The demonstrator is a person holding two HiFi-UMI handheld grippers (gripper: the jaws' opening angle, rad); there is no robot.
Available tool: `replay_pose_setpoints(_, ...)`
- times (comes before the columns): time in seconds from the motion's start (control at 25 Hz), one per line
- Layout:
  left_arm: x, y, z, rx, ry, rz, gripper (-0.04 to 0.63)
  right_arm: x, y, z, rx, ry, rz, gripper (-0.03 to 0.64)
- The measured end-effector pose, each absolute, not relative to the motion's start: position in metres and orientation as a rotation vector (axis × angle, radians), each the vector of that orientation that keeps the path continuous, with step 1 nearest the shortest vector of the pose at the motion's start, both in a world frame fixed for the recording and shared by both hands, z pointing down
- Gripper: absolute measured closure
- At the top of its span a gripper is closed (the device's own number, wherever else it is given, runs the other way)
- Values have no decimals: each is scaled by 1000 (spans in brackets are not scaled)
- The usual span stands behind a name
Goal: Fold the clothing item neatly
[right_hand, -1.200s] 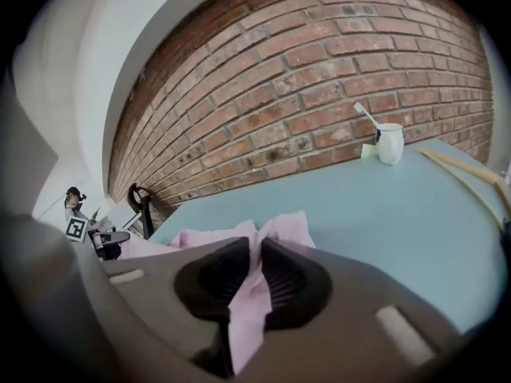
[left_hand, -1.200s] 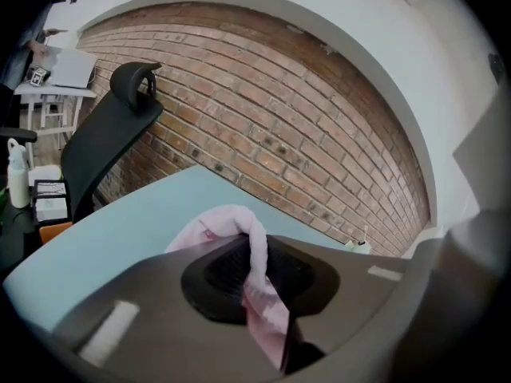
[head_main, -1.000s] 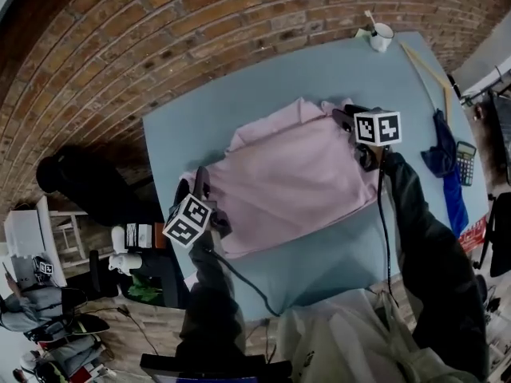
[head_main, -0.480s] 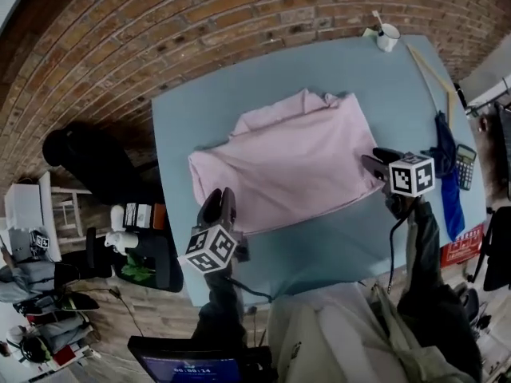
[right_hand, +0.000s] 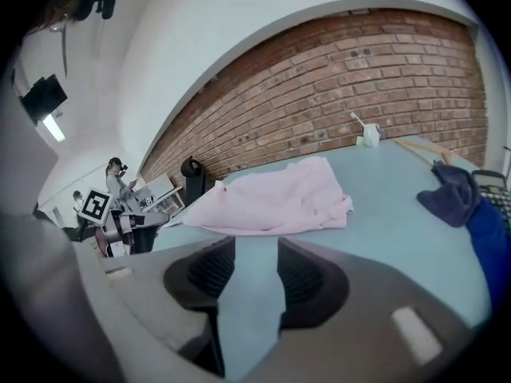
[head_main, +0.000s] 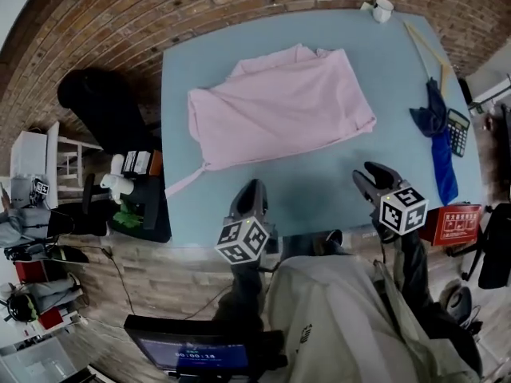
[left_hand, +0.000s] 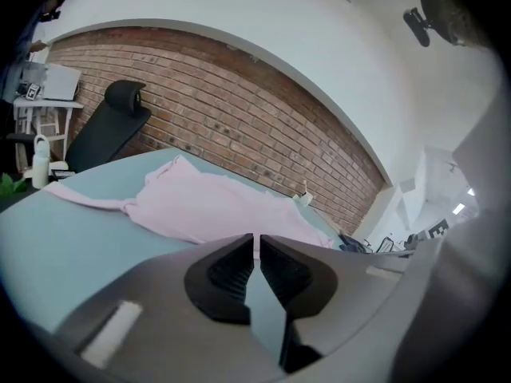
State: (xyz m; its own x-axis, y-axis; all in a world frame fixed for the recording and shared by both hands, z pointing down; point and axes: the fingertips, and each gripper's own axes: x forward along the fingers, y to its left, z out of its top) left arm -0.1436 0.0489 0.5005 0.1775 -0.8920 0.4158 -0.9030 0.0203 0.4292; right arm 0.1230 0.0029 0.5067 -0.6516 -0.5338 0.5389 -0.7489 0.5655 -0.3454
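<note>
A pink garment (head_main: pixel 279 106) lies loosely folded on the far half of the blue table (head_main: pixel 319 190), and a thin strip of it trails toward the table's left edge. It also shows ahead in the left gripper view (left_hand: pixel 215 206) and the right gripper view (right_hand: pixel 275 202). Both grippers are pulled back to the near edge, apart from the cloth. My left gripper (head_main: pixel 250 194) (left_hand: pixel 256 242) is closing, its jaws almost together with nothing between them. My right gripper (head_main: pixel 369 178) (right_hand: pixel 255 250) has its jaws apart and closing slightly, with only bare table between them.
A white cup (head_main: pixel 382 9) stands at the far right corner, with a wooden stick (head_main: pixel 427 50) near it. A dark blue cloth (head_main: pixel 435 118) and a calculator (head_main: pixel 457 132) lie along the right edge. A black chair (head_main: pixel 104 106) stands left of the table.
Both grippers let go of the garment and drew back toward the near table edge. The left jaws came together. The garment now lies farther away in view.
</note>
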Motion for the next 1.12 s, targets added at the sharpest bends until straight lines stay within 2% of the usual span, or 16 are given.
replay_pose_setpoints(0.12,-121,87,500,1831,-1697,-2,572,132,42,504,1011,-2441,750,471)
replay_pose_setpoints(0.6,-91,194,483,1785,-1788,-56,588,150,130,503,928,-2488,700,506)
replay_pose_setpoints(0.88,-85,201,486,1795,-1781,-32,588,146,145,508,949,-2494,711,555)
replay_pose_setpoints(1.12,-94,171,487,1852,-1717,18,588,140,130,504,1025,-2465,704,563)
